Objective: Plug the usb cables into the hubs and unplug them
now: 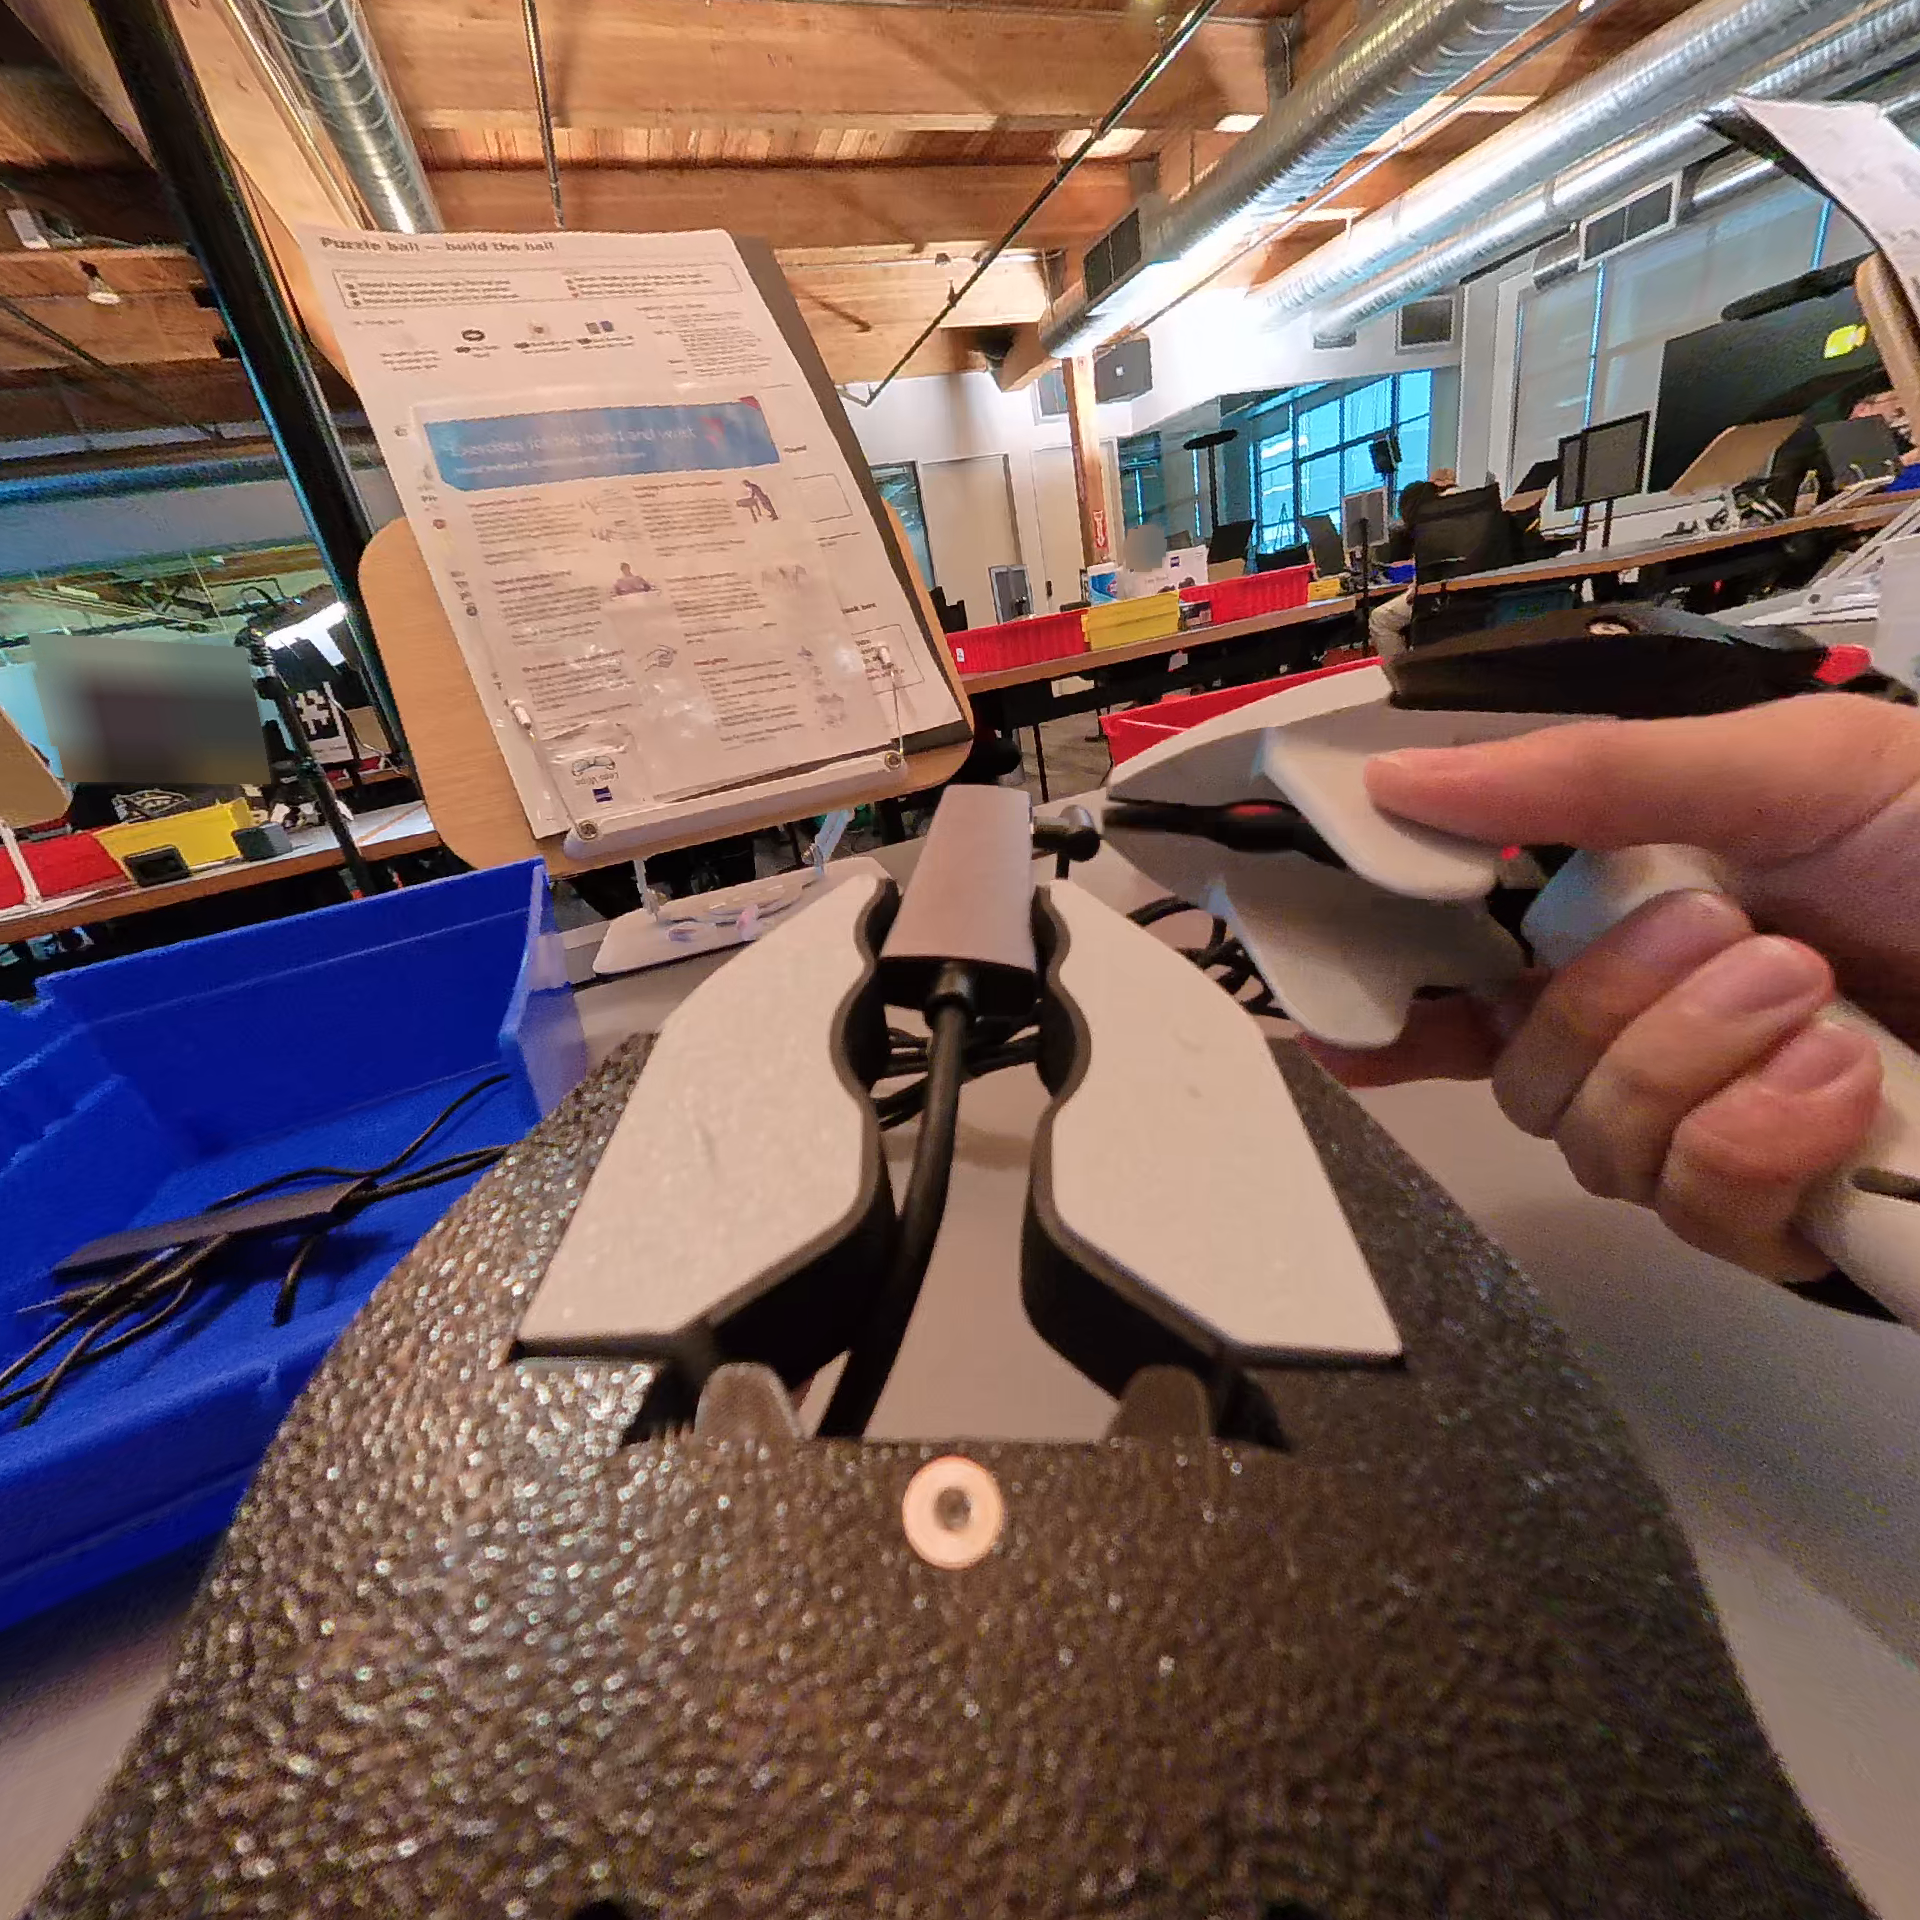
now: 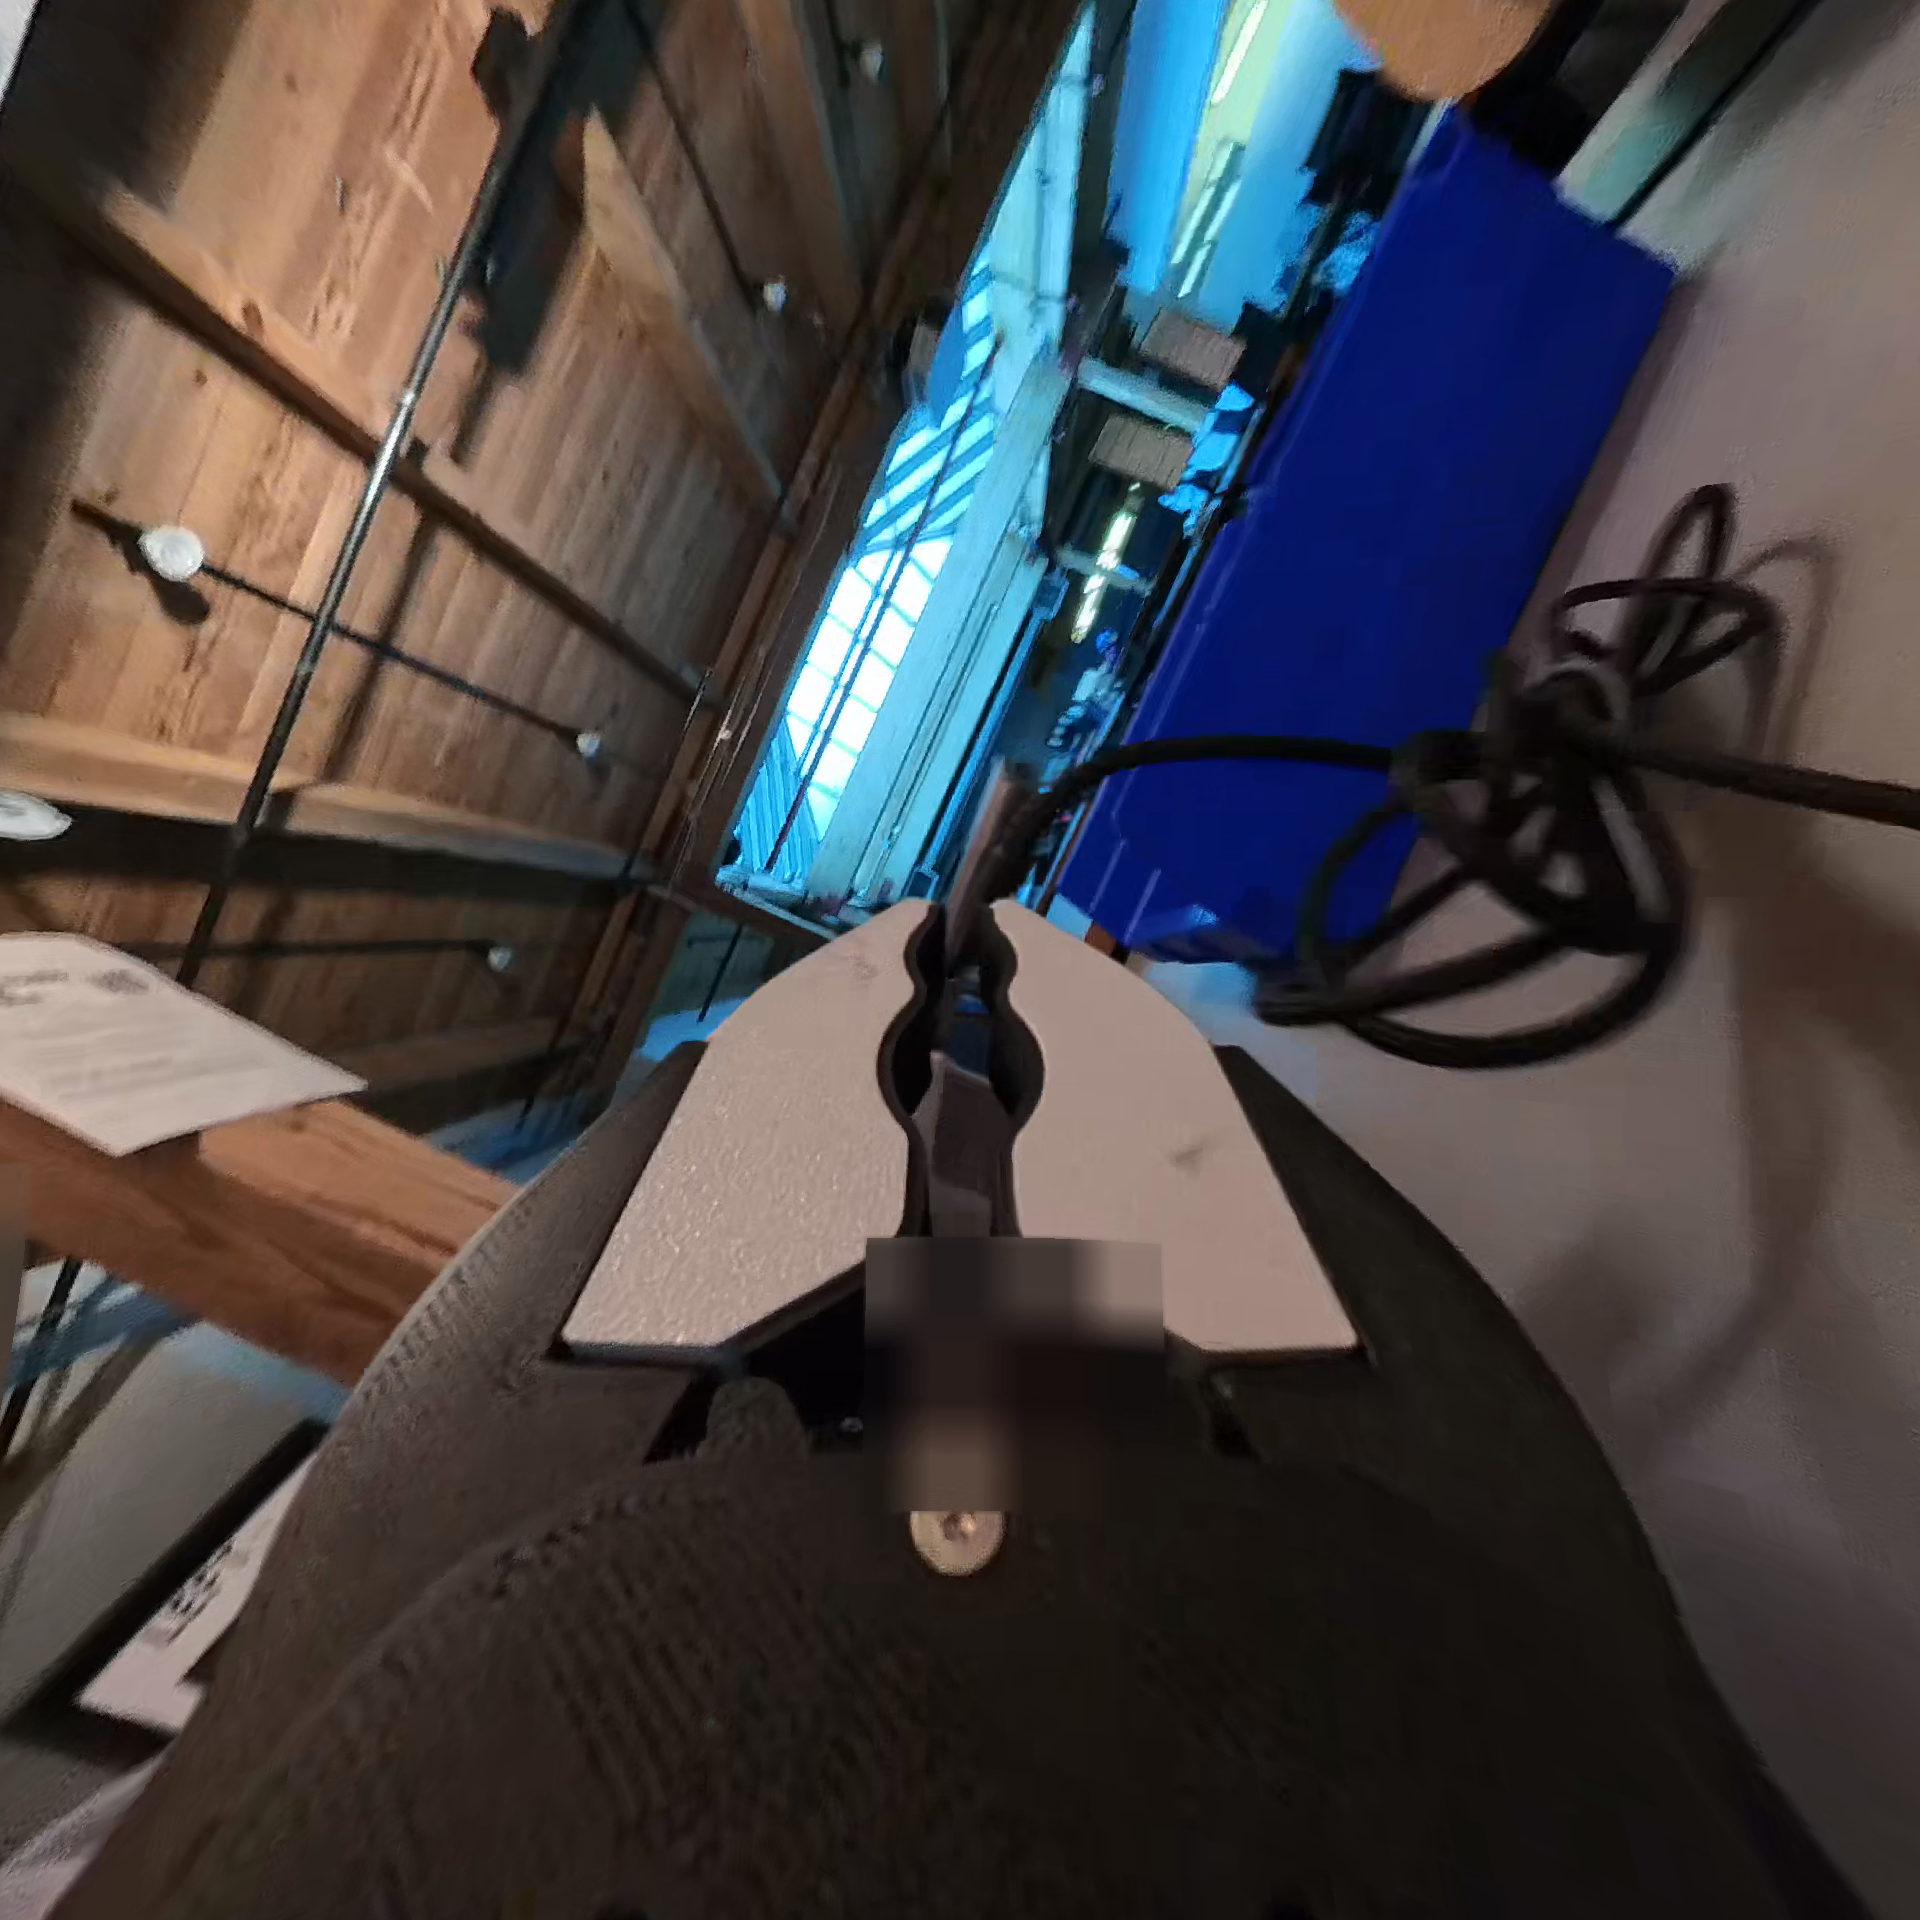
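In the left wrist view my left gripper [image 1: 961, 896] is shut on a grey USB hub [image 1: 966, 862], gripping it by both sides and holding it level above the table. The hub's own black cable [image 1: 935, 1091] runs back between my fingers. My right gripper [image 1: 1127, 816] comes in from the right, turned on its side. Its tips hold a black USB plug [image 1: 1070, 831] right at the hub's far right side. I cannot tell whether the plug is seated in the hub. In the right wrist view my right gripper [image 2: 966, 920] is nearly closed on that plug, and its black cable [image 2: 1195, 748] arcs off to the right.
A blue bin [image 1: 260, 1039] at the left holds black cables and another hub [image 1: 208, 1236]. A document stand [image 1: 623, 540] stands behind the hub. A bundle of black cable [image 2: 1538, 790] lies on the grey table. A person's hand [image 1: 1662, 987] holds the right gripper. The tips of one gripper are about 5 cm away from the tips of the other.
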`<state>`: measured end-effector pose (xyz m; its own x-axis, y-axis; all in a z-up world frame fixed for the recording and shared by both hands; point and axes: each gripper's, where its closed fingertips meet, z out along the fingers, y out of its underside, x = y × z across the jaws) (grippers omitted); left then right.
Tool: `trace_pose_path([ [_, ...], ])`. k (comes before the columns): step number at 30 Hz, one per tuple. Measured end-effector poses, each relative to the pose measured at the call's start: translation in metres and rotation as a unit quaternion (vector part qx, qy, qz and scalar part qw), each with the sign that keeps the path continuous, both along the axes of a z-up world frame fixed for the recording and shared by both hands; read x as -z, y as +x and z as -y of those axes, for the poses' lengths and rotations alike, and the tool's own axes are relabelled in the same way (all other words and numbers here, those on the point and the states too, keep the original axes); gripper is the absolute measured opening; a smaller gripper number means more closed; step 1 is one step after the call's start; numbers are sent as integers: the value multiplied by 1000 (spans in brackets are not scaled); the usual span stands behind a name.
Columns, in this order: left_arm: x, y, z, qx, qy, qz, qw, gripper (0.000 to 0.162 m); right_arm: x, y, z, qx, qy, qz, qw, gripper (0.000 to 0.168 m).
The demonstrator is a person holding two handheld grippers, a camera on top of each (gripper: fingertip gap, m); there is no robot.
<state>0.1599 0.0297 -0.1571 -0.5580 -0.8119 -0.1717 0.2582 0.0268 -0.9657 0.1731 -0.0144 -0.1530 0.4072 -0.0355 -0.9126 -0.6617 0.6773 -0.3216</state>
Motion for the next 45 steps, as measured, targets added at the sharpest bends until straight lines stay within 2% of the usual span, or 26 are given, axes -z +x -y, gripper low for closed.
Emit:
trace_pose_path([
  [3,0,0,-1,3,-2,-2,1000,25,12,3,6,14,-19,-21,1000,18],
  [5,0,-1,1,7,2,2,1000,25,9,3,8,14,1,-22,1000,20],
  [9,-1,-3,3,17,1,6,1000,25,12,3,-2,-6,-31,-21,999,27],
  [11,-1,-3,4,27,-2,4,1000,25,4,4,0,-1,-4,-5,1000,11],
  [12,-1,-3,4,27,-2,2,1000,25,3,4,-1,0,-2,-3,1000,10],
  [19,-2,-2,3,46,-14,0,999,24,-1,0,-10,-35,22,-2,999,10],
  [24,0,2,3,32,-1,-4,999,25,3,5,-9,9,1,-2,1000,9],
  [28,0,4,-1,28,2,-7,1000,26,4,5,-12,45,-54,12,997,10],
  [32,1,0,3,31,17,4,999,27,3,-2,-5,36,84,-33,995,8],
  [33,2,-1,5,34,20,0,999,26,7,-3,-4,46,76,-30,996,9],
  [36,2,-1,6,40,14,-8,999,26,6,-3,-3,70,-44,15,996,9],
  [38,1,-1,5,48,-3,-17,999,26,3,-3,-2,47,23,-9,999,8],
  [41,3,0,6,33,10,-16,999,26,8,-4,0,58,-41,15,997,8],
  [42,-1,7,-8,-7,-12,-14,1000,25,7,-5,7,66,-27,2,997,9],
  [43,-4,21,-37,-61,-53,-22,997,24,6,-8,24,85,2,-2,996,8],
  [44,-2,33,-55,-58,-83,-51,993,24,13,-11,43,101,13,-14,995,8],
  [45,-2,37,-64,-51,-89,-54,993,25,24,-19,48,84,-6,-20,996,8],
])
